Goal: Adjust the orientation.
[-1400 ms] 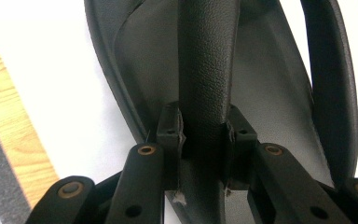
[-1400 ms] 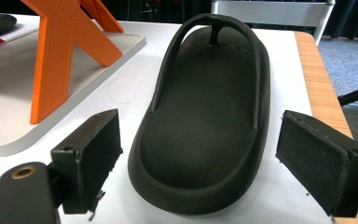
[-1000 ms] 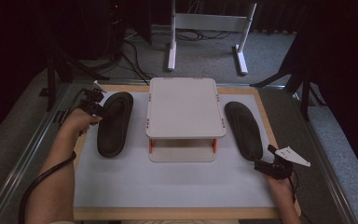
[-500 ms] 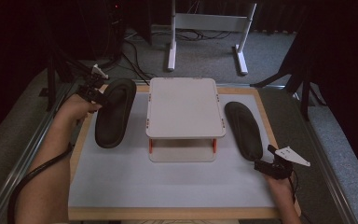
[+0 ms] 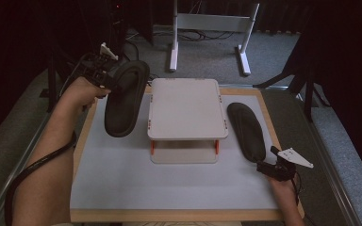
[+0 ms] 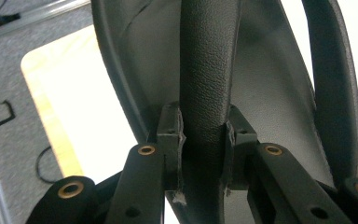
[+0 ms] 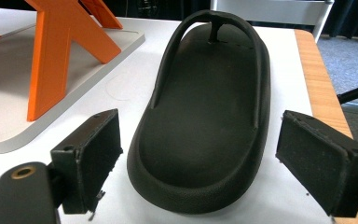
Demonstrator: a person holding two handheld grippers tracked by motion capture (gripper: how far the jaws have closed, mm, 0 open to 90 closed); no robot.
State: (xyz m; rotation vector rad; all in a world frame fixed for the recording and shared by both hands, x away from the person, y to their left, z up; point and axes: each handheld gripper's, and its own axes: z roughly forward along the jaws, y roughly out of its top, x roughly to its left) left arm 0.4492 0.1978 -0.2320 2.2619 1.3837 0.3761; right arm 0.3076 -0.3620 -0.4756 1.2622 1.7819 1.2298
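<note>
Fingers (image 6: 170, 135) clamping strap (image 6: 207, 84) hide its lower end.

White-topped table (image 5: 122, 188) with small shelf stand (image 5: 185, 113), black flip-flop (image 5: 247, 132).

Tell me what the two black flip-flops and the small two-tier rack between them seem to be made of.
Held flip-flop: the strap between the left gripper's pads has a fine pebbled grain, likely rubber or faux leather. Lying flip-flop: matte, softly rounded sole with a fine grain, probably moulded foam or rubber. Rack: smooth off-white shelves on orange supports, apparently plastic.
</note>
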